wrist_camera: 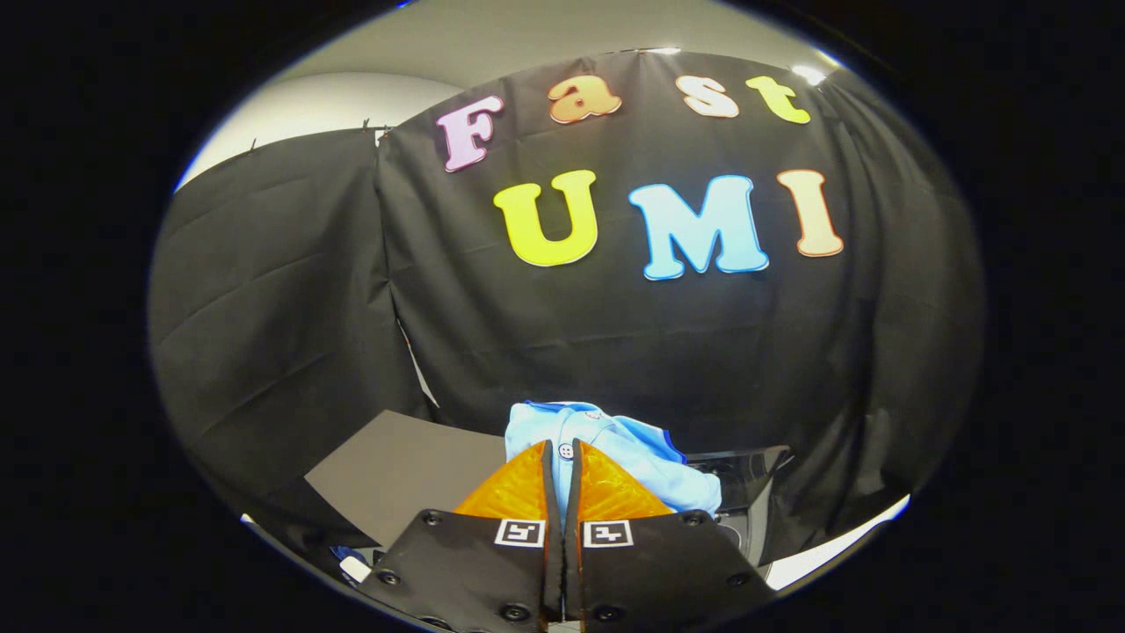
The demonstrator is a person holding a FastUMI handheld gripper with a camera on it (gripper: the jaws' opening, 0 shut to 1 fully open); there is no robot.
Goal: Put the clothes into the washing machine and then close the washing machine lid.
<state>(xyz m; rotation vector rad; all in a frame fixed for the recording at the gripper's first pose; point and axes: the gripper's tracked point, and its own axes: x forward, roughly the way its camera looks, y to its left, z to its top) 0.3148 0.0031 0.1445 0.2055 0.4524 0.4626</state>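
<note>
Clothes: we count one light blue garment (615, 453), pinched between the two fingers (527, 488) of the gripper (562, 448), which are clenched on it with only a narrow slit between them. It bunches just ahead of the fingertips, above the dark washing machine (747, 475). One grey panel (395, 470) lies beside it.

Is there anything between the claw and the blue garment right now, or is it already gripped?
Nothing visible stands between them. The claw has its fingers nearly together with the light blue garment pinched between their tips, the cloth bunching just beyond them, lifted in front of the booth's black wall.
</note>
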